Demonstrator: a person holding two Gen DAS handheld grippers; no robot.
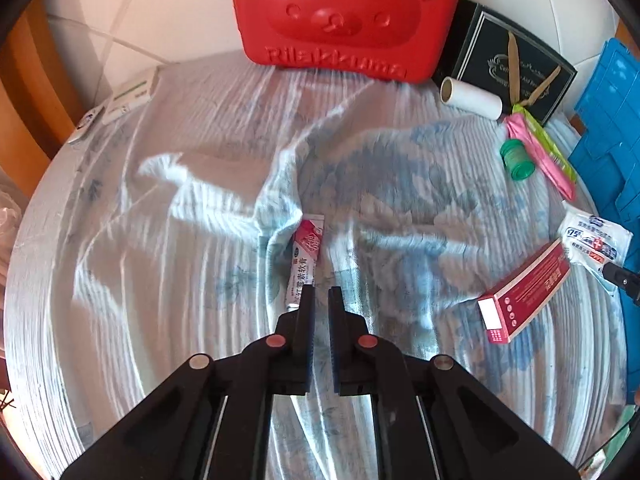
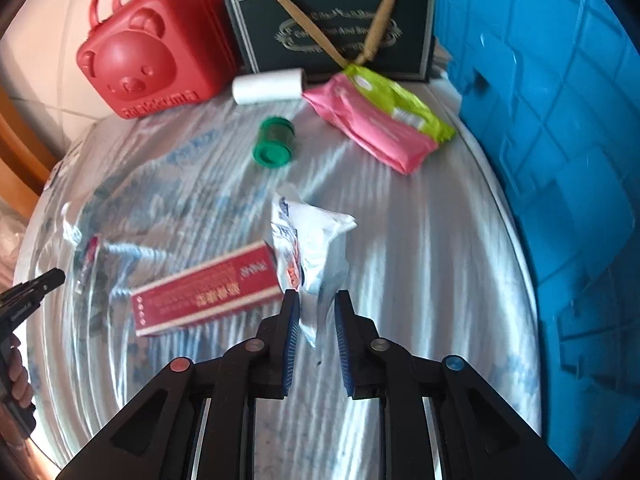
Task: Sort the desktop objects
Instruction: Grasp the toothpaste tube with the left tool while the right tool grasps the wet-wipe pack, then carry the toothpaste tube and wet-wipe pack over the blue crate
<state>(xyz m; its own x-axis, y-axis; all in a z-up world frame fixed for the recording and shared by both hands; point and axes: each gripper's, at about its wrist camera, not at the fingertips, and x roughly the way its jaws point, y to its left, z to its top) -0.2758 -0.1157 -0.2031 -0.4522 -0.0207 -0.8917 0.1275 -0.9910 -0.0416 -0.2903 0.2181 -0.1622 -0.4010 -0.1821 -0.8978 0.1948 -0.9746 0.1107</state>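
Left tool (image 1: 321,294) beside ointment tube (image 1: 303,258), remotes (image 1: 120,104) left-view only

A home: beyond the fingers, a cloth-covered round table (image 1: 160,240), tiled floor (image 1: 140,8), red bear-faced case (image 2: 148,60).

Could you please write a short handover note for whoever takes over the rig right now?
Left tongs: open, empty, tips at the near end of the ointment tube.
Right tongs: open, around the white packet, not closed on it.
On the cloth: red box beside the packet, green jar, pink pack, white roll.
At the back: red bear case, blue crate.
Done: nothing visibly sorted.
Left: grasp and sort everything.
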